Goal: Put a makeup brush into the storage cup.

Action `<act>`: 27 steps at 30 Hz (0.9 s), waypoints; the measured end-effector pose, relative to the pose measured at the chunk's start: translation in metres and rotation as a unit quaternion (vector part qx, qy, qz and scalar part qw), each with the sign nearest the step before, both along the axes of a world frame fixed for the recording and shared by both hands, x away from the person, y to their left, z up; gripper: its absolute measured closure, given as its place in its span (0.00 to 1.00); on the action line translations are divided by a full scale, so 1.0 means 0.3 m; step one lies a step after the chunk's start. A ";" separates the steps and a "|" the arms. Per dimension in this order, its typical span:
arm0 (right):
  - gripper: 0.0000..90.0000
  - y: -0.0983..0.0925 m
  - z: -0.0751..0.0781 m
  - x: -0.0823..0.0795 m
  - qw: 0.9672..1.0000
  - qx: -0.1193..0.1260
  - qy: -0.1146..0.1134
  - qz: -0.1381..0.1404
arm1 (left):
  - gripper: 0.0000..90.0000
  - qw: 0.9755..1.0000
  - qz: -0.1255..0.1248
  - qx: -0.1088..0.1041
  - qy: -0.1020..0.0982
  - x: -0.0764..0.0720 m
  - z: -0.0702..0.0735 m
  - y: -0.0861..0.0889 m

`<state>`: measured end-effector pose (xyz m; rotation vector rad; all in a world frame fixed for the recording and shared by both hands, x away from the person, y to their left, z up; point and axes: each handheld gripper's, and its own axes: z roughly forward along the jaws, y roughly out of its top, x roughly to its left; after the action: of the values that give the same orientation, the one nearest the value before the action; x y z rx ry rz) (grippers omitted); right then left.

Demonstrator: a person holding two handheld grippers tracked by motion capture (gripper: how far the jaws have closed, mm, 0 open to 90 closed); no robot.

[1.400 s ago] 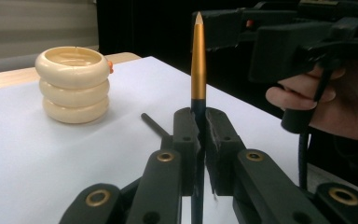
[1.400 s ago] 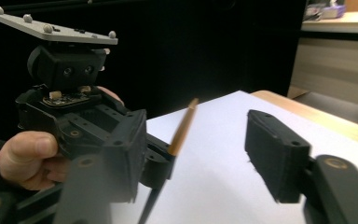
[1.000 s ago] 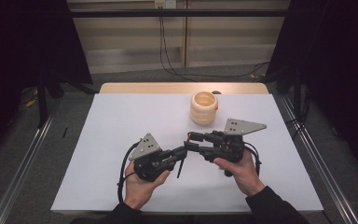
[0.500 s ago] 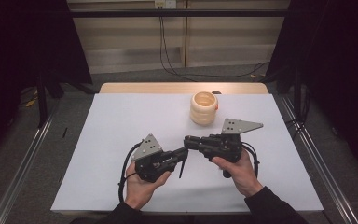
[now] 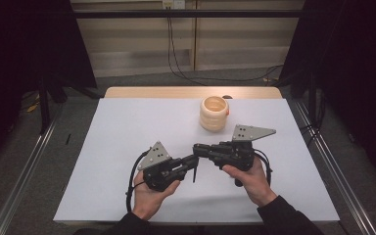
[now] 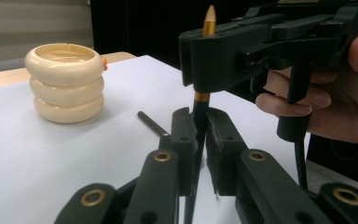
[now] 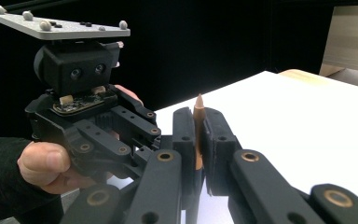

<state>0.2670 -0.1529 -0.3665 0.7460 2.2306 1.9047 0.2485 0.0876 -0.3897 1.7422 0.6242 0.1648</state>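
The pen [image 6: 199, 116] stands upright between the 2 hands above the white table [image 5: 127, 127], its gold tip up; the left claw [image 6: 199, 126] clamps its dark barrel and the right claw [image 7: 198, 135], whose jaws have just been closing, pinches the upper section. This looks like a pull-apart or twist step, so next one hand must hold steady while the other works along the pen's axis, well clear of the cream ring stack [image 5: 214, 113].
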 end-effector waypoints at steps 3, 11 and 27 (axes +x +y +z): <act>0.94 -0.001 0.001 -0.002 1.000 0.002 -0.001 -0.001 | 0.81 1.000 0.005 -0.004 -0.005 0.003 -0.001 0.005; 0.94 -0.009 0.007 -0.003 1.000 0.001 -0.009 -0.007 | 0.47 0.999 0.049 0.011 -0.015 0.007 -0.001 0.012; 0.94 -0.026 0.014 -0.002 1.000 0.002 -0.023 -0.014 | 0.04 0.994 0.083 0.028 -0.059 0.029 -0.004 0.028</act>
<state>0.2662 -0.1609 -0.3621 0.7241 2.1788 1.8938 0.2573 0.0959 -0.3909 1.7194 0.6817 0.4012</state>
